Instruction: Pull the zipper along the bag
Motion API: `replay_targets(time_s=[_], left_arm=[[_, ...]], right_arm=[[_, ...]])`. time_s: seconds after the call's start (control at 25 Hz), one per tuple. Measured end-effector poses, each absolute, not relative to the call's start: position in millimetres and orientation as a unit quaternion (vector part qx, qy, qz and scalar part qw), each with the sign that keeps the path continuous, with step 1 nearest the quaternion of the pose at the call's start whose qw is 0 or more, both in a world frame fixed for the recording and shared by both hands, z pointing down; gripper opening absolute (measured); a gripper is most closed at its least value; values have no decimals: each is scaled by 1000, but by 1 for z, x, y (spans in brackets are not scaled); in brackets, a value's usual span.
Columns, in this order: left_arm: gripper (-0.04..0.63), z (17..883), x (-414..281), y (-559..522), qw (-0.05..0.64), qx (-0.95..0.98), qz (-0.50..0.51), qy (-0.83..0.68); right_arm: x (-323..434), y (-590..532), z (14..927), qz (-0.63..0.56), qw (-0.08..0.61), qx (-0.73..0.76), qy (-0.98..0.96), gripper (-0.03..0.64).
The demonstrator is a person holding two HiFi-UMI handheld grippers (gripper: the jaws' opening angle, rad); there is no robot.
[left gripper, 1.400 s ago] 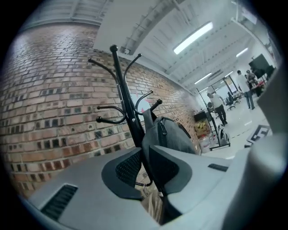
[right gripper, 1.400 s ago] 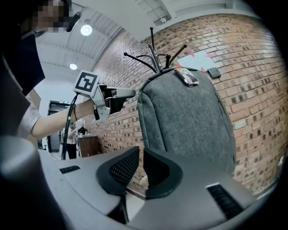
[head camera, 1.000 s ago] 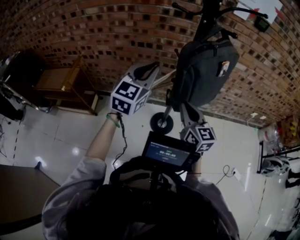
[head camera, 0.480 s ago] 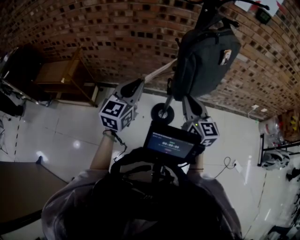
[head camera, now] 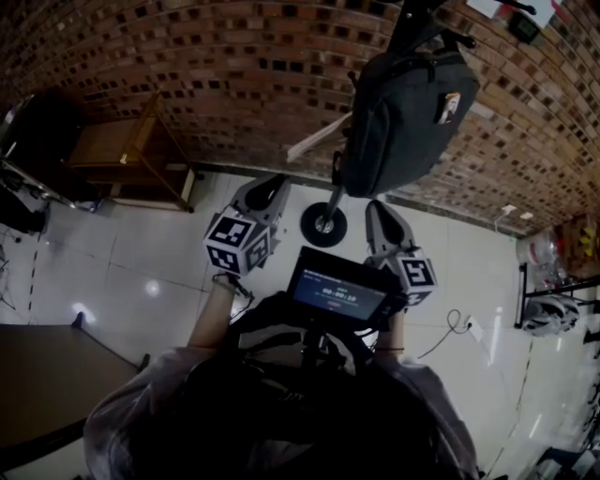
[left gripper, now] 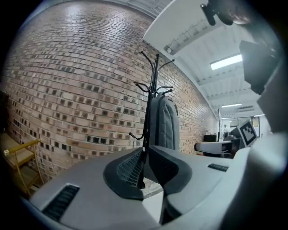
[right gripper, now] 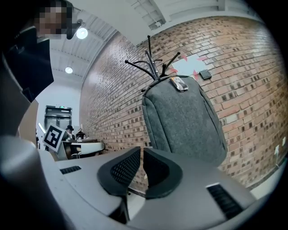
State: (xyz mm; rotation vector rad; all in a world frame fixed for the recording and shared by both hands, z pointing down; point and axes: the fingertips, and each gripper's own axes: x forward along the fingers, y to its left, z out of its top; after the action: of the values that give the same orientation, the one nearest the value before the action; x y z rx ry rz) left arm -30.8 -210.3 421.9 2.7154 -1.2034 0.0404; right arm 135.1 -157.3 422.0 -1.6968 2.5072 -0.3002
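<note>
A grey backpack hangs on a black coat stand against the brick wall; a small tag sits near its top. In the right gripper view the backpack shows its broad face. In the left gripper view the backpack is seen edge-on. No zipper pull can be made out. My left gripper is held below and left of the bag, well apart from it, its jaws together on nothing. My right gripper sits just under the bag, not touching it, also shut and empty.
A wooden rack stands by the wall at the left. A dark table fills the lower left corner. A small screen is mounted in front of the person. The stand's round foot rests on white tiles between the grippers.
My left gripper has dropped away from the bag's lower left edge and come back toward the person. The right gripper has barely moved.
</note>
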Motion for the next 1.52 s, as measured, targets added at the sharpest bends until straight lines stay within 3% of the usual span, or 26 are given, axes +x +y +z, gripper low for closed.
replay_targets(time_s=[0.48, 1.52], left_arm=[[46, 429, -17, -198, 85, 913, 9, -399], [46, 413, -10, -231, 62, 910, 6, -409]], right_arm=[[132, -153, 422, -102, 67, -555, 823, 5], [144, -174, 415, -68, 29, -565, 822, 2]])
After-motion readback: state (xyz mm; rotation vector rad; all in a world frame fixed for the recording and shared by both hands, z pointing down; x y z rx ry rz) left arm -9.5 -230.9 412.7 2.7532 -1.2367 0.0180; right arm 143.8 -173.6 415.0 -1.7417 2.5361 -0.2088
